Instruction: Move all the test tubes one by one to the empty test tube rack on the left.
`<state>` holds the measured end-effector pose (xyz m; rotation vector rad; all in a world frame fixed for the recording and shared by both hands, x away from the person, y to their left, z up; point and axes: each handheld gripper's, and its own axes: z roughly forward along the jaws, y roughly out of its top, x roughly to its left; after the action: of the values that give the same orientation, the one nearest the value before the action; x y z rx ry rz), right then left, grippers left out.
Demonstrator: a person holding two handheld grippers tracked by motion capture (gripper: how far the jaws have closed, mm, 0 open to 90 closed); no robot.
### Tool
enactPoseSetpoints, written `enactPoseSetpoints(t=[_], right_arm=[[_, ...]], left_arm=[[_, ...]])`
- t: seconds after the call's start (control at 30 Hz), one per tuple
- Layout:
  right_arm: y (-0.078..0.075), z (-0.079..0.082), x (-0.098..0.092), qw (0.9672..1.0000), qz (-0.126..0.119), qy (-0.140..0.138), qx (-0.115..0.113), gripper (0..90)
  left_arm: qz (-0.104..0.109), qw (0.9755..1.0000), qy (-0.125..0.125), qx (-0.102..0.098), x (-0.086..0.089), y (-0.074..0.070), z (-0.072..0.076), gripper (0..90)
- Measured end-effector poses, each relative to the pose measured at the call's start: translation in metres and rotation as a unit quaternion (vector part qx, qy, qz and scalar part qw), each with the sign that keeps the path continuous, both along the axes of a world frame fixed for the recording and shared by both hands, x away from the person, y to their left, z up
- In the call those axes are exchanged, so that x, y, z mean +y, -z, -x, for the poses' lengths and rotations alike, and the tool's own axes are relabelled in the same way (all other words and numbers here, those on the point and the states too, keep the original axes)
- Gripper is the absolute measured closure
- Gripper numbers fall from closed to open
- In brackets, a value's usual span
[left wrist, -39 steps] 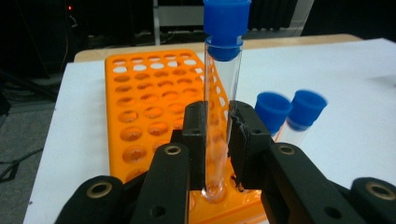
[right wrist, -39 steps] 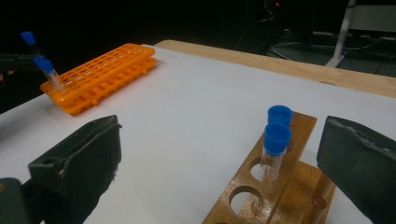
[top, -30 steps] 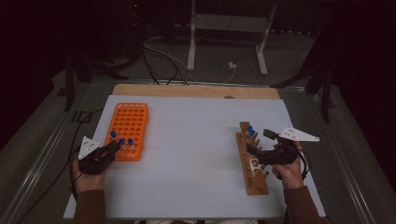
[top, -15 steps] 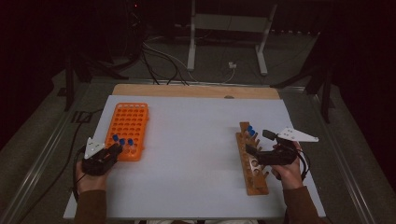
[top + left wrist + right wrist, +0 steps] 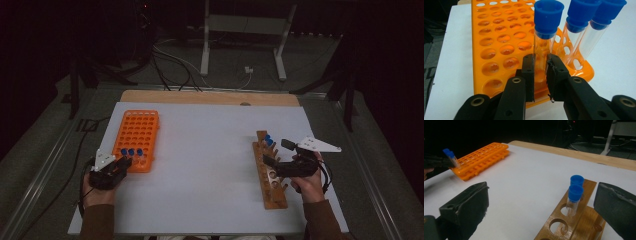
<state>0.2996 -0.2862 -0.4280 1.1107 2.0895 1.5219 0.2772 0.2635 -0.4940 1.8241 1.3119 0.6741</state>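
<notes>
Left gripper clamped on a blue-capped test tube seated in the orange rack's near row, right gripper spread wide – empty – beside the wooden rack holding two capped tubes.

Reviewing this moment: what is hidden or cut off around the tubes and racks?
- Left gripper view: the lower end of the clear blue-capped tube sits behind the left gripper, whose jaws press on it.
- Left gripper view: the orange plastic tube rack runs off the top edge.
- Right gripper view: the wooden tube rack is cut by the bottom edge and the open right gripper.
</notes>
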Motion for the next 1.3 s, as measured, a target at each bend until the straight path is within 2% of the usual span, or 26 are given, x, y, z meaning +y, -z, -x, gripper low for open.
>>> enactPoseSetpoints(t=[0.37,0.5,0.63,0.8,0.87,1.0,1.13,1.3], right_arm=[[0.0,0.0,0.0,1.0,0.0,0.0,0.0,0.0],[0.0,0.0,0.0,1.0,0.0,-0.001,0.0,0.0],[0.0,0.0,-0.001,1.0,-0.001,-0.001,0.0,0.0],[0.0,0.0,-0.002,1.0,-0.002,0.0,-0.002,0.0],[0.0,0.0,-0.002,1.0,-0.002,0.001,-0.001,0.0],[0.001,-0.001,-0.003,1.0,-0.002,0.002,-0.002,0.0],[0.001,-0.001,-0.004,1.0,-0.003,0.005,-0.002,0.0],[0.001,-0.002,-0.006,0.9999,-0.001,0.011,-0.002,0.0]], left_arm=[[0.015,0.9999,0.0,0.006,0.002,-0.001,0.001,76.5],[0.026,0.9997,0.001,-0.003,0.004,-0.004,0.003,70.7],[0.058,0.9981,0.012,-0.017,0.009,-0.008,0.007,58.9],[0.08,0.9958,0.018,-0.04,0.012,-0.014,0.013,51.2],[0.088,0.9947,0.017,-0.05,0.012,-0.017,0.015,42.6],[0.097,0.9927,0.021,-0.068,0.009,-0.021,0.017,29.7],[0.093,0.9921,0.027,-0.08,0.003,-0.027,0.019,16.8],[0.086,0.9913,0.04,-0.091,-0.007,-0.033,0.021,8.8]])
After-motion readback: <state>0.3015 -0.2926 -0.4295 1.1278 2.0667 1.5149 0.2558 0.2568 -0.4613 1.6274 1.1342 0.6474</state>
